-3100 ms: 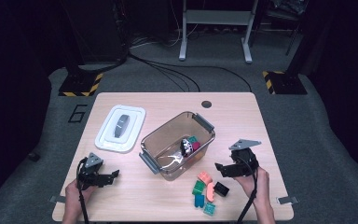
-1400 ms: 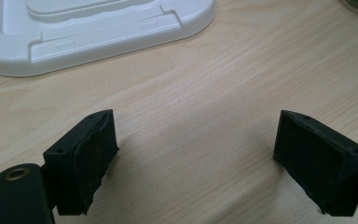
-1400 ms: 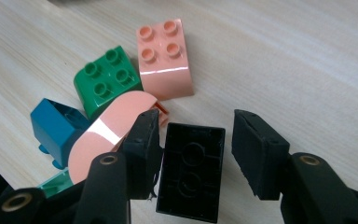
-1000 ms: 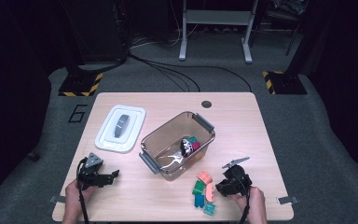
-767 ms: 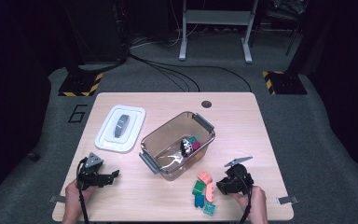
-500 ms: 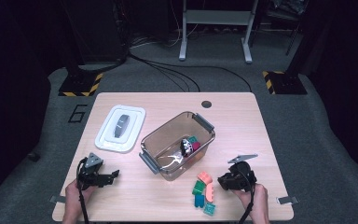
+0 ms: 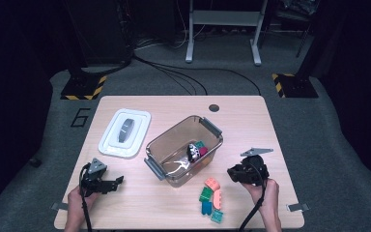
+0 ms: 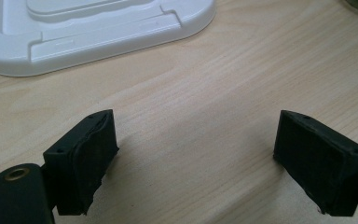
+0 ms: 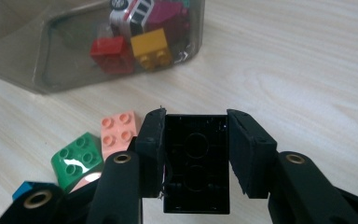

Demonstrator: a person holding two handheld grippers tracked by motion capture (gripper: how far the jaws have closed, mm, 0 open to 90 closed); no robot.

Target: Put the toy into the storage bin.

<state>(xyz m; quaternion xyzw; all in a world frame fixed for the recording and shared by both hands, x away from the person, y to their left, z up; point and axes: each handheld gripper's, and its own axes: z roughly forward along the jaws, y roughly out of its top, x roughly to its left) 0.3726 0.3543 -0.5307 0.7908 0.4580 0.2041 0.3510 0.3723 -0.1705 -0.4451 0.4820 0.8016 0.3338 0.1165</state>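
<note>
Right gripper (image 9: 196, 161): jaws clamped on a black brick (image 9: 196, 163), its hollow underside facing the camera; a second ago gripper and brick sat low beside the loose bricks, now the brick is lifted clear of the table (image 7: 290, 121)
Left gripper (image 8: 193, 161): jaws wide apart with nothing between them, resting over bare wood at the person's near left, unmoved from the earlier frames
Loose bricks: a pink brick (image 9: 119, 130), a green brick (image 9: 77, 158) and a blue brick (image 9: 25, 189) lie together just beside the raised gripper, touching one another
Bin (image 7: 183, 145): clear plastic, open, mid-table beyond the loose bricks; a red brick (image 9: 112, 53), a yellow brick (image 9: 151, 46) and a toy car (image 9: 130, 11) show through its wall
Lid (image 7: 125, 133): white, flat on the table left of the bin, well apart from the work
Reading: the pick looks done, so the carry to the bin is likely next, with three bricks left to collect
</note>
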